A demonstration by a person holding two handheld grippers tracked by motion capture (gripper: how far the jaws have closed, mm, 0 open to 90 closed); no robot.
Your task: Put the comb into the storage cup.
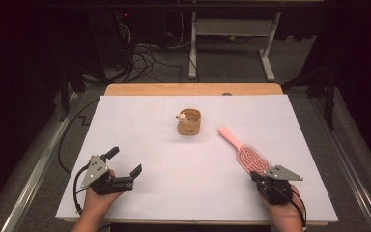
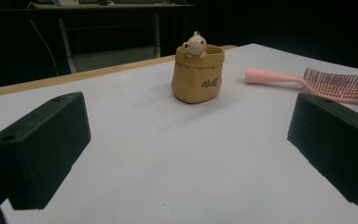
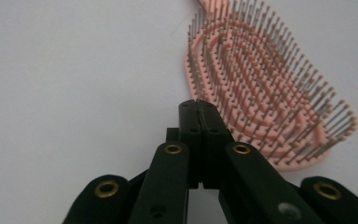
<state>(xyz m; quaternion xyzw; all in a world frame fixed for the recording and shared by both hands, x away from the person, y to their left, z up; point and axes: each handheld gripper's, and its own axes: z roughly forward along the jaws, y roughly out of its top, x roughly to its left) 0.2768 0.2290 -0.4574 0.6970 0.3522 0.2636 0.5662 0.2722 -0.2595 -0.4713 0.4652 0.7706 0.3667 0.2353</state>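
The right tongs (image 1: 257, 177), pressed together with nothing between them, sit near the table's (image 1: 140, 125) front right corner, tips just beside the pink hairbrush (image 1: 245, 153). The left tongs (image 1: 124, 162), spread wide and empty, rest near the front left corner. Bare table lies between them, up to the small basket (image 1: 189, 122) mid-table.

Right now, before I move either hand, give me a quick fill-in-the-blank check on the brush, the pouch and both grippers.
1. The right gripper has its jaws ____ beside the pink hairbrush.
2. The left gripper has its jaws ____, with nothing between them.
3. The hairbrush lies with its bristles facing ____.
4. A small toy bear peeks over the rim of the tan ____, which stands upright.

Missing words: shut; open; up; pouch
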